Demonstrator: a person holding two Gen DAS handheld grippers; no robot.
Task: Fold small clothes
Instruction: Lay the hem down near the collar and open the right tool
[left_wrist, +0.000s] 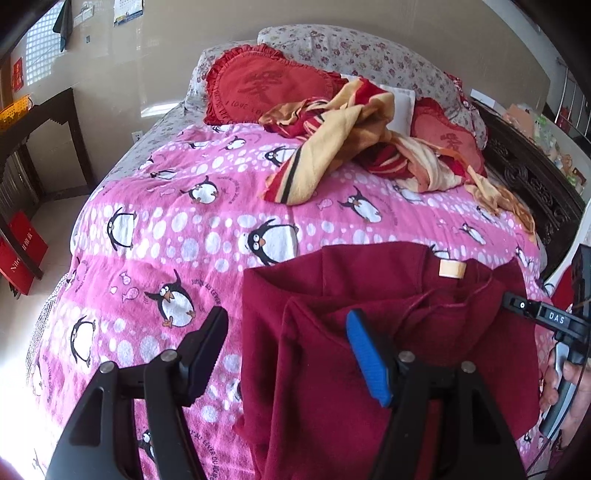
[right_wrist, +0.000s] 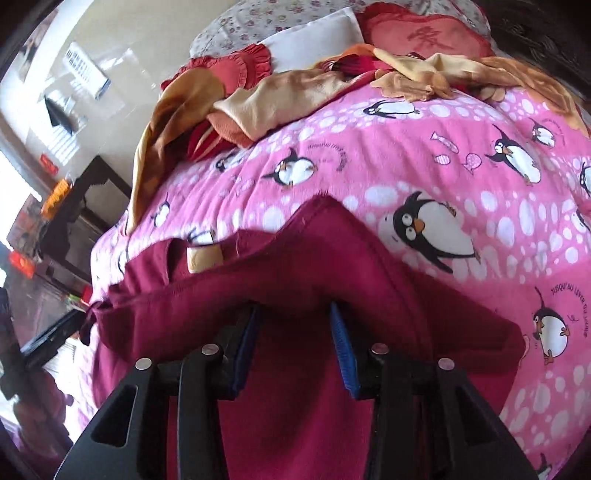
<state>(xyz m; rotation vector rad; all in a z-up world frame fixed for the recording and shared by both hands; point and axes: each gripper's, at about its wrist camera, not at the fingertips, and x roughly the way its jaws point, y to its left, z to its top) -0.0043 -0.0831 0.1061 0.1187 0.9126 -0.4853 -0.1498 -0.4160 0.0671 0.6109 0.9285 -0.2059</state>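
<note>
A dark red fleece garment (left_wrist: 332, 350) with a tan neck label (left_wrist: 451, 268) lies on the pink penguin blanket (left_wrist: 177, 229), one side folded over its body. My left gripper (left_wrist: 286, 325) is open above its left edge, holding nothing. The right gripper's body (left_wrist: 554, 317) shows at that view's right edge, held in a hand. In the right wrist view the garment (right_wrist: 295, 266) drapes over my right gripper (right_wrist: 295, 314). Its fingers (right_wrist: 341, 347) stand apart with cloth over the tips; whether they grip it is hidden. The label (right_wrist: 203, 258) shows at left.
A crumpled red and yellow striped blanket (left_wrist: 351, 140) and red heart cushions (left_wrist: 266, 85) lie at the bed's head. A dark wooden table (left_wrist: 40, 147) and red bags (left_wrist: 22, 254) stand left of the bed. A carved dark bed frame (left_wrist: 535, 184) runs along the right.
</note>
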